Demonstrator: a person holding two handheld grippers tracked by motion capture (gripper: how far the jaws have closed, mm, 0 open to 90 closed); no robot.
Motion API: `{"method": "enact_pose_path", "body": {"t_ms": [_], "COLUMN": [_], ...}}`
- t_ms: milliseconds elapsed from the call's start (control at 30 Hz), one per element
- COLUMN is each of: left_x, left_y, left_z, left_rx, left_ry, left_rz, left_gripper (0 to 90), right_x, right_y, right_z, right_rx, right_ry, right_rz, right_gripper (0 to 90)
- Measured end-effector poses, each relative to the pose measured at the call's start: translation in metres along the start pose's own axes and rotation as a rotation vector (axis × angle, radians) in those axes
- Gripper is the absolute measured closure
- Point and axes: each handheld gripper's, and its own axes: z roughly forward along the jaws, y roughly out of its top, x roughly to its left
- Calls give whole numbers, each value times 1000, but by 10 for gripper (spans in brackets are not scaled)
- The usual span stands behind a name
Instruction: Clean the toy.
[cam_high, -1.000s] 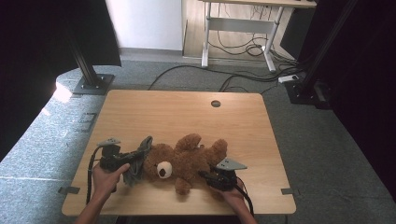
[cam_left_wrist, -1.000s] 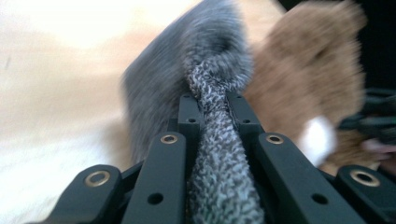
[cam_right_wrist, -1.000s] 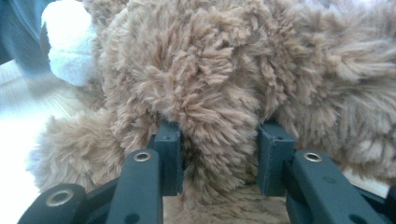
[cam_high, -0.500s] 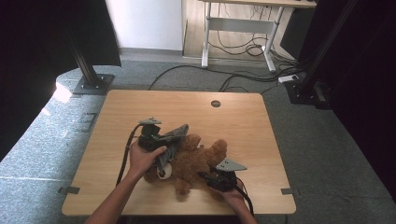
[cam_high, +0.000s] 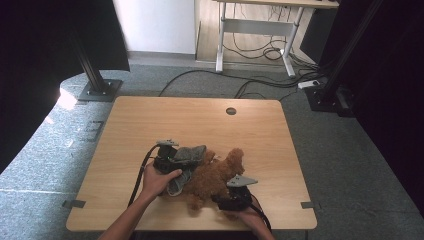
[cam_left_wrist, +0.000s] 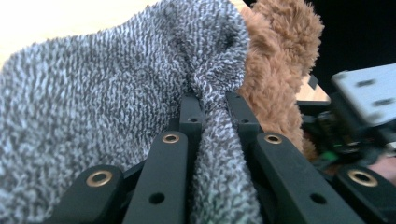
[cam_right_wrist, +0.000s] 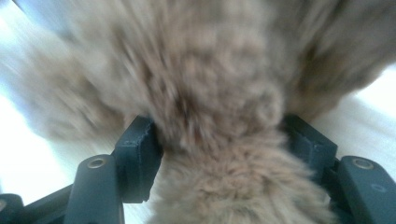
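Left gripper view shows the left gripper (cam_left_wrist: 215, 105) pinching the grey sock (cam_left_wrist: 116, 93) thinly, so it may slip while the right gripper (cam_right_wrist: 224, 135) clamps the teddy bear (cam_right_wrist: 219, 84).

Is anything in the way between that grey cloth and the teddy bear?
Nothing visible. The left hand-held gripper pinches the grey cloth right against the teddy bear, while the right hand-held gripper grips the bear's fur.

A fluffy brown teddy bear (cam_high: 216, 175) lies on the near part of the table. A soft grey sock (cam_high: 186, 159) covers its left end.
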Motion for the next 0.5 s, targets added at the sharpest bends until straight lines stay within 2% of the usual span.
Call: {"method": "enact_pose_path", "body": {"t_ms": [67, 233, 300, 400, 500], "left_x": [-1, -4, -3, 3, 11], "left_y": [-5, -11, -10, -6, 2], "left_z": [-1, -3, -3, -1, 3], "left_rx": [-8, -17, -23, -38, -47], "left_ry": [-10, -5, 3, 15, 42], "left_rz": [1, 26, 26, 34, 46], "left_gripper": [795, 795, 795, 795, 794], "right_x": [3, 9, 10, 8, -2], "right_y": [0, 6, 8, 14, 26], "right_z": [5, 12, 15, 21, 30], "right_rx": [7, -13, -25, -44, -50], "right_ry": [-12, -59, -88, -134, -154], "right_rz": [-18, -50, -51, -30, -3], "right_gripper": [377, 573, 600, 625, 633]}}
